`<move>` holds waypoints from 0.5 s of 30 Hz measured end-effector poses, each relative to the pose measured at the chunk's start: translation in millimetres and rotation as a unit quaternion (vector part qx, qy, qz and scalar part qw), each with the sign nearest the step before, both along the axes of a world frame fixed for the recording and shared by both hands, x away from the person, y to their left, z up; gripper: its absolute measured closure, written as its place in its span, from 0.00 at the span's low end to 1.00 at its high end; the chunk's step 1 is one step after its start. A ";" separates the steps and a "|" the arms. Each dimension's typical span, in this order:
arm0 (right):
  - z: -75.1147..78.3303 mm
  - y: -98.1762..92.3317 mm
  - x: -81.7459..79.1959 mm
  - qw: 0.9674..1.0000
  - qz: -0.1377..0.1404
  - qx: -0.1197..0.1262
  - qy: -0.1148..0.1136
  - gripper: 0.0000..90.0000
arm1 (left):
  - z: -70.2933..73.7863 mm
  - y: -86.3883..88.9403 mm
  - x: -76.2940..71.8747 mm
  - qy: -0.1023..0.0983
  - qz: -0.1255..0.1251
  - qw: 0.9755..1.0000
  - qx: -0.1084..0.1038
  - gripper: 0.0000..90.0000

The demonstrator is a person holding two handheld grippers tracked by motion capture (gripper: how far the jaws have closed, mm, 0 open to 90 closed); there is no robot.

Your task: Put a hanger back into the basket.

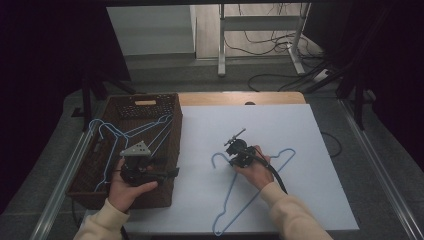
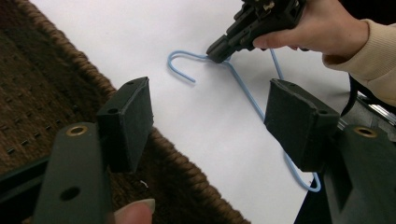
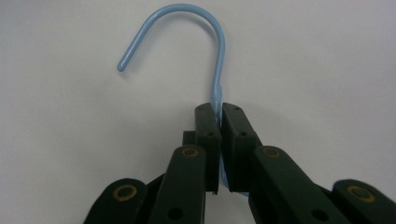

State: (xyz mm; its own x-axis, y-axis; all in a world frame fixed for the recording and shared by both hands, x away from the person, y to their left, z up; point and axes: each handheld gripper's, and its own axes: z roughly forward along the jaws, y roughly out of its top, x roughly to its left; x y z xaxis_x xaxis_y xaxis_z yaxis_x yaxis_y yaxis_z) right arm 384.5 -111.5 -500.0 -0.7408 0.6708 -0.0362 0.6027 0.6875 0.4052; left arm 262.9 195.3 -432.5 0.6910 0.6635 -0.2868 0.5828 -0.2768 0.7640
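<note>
A light blue wire hanger (image 1: 260, 182) lies flat on the white table sheet (image 1: 300, 135), hook (image 3: 187, 28) toward the basket. My right gripper (image 3: 218, 114) is shut on the hanger's neck just below the hook; the wire (image 3: 218, 100) runs between the pads. The same grip appears in the left gripper view, with the right gripper (image 2: 219, 51) pinching the hanger (image 2: 247, 93). My left gripper (image 2: 210, 116) hovers over the basket's right rim, jaws wide apart and nothing between them. In the high view it sits at the basket's near right corner (image 1: 137, 167).
A dark brown wicker basket (image 1: 125, 107) stands at the table's left and holds more blue wire hangers (image 1: 125, 135). Its woven rim (image 2: 93, 74) lies just under my left gripper. Beyond the table are a desk frame (image 1: 260, 30) and floor cables.
</note>
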 end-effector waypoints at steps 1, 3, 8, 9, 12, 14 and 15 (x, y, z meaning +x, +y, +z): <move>2.0 -0.7 -0.7 1.000 0.001 0.003 -0.004 0.96 | 0.0 -1.6 0.0 0.000 -0.001 1.000 0.000 0.36; 7.4 -3.1 -2.6 1.000 0.003 0.010 -0.010 0.96 | 0.3 -6.1 0.3 0.002 -0.004 1.000 0.001 0.36; 25.2 -14.7 -8.7 0.999 -0.004 0.041 -0.026 0.96 | 3.6 -30.5 3.9 0.010 -0.024 1.000 0.005 0.36; 27.5 -16.6 -9.8 0.999 -0.006 0.045 -0.029 0.96 | 4.0 -37.3 4.6 0.011 -0.030 0.999 0.010 0.36; 32.3 -19.7 -13.2 0.998 -0.006 0.053 -0.037 0.96 | 2.6 -57.4 7.3 0.022 -0.039 0.999 0.025 0.36; 34.8 -21.2 -15.5 0.997 -0.007 0.058 -0.042 0.96 | -1.1 -70.7 10.6 0.032 -0.046 0.998 0.030 0.36; 35.7 -22.3 -16.5 0.997 -0.007 0.061 -0.044 0.96 | -2.8 -74.9 12.0 0.037 -0.048 0.998 0.030 0.36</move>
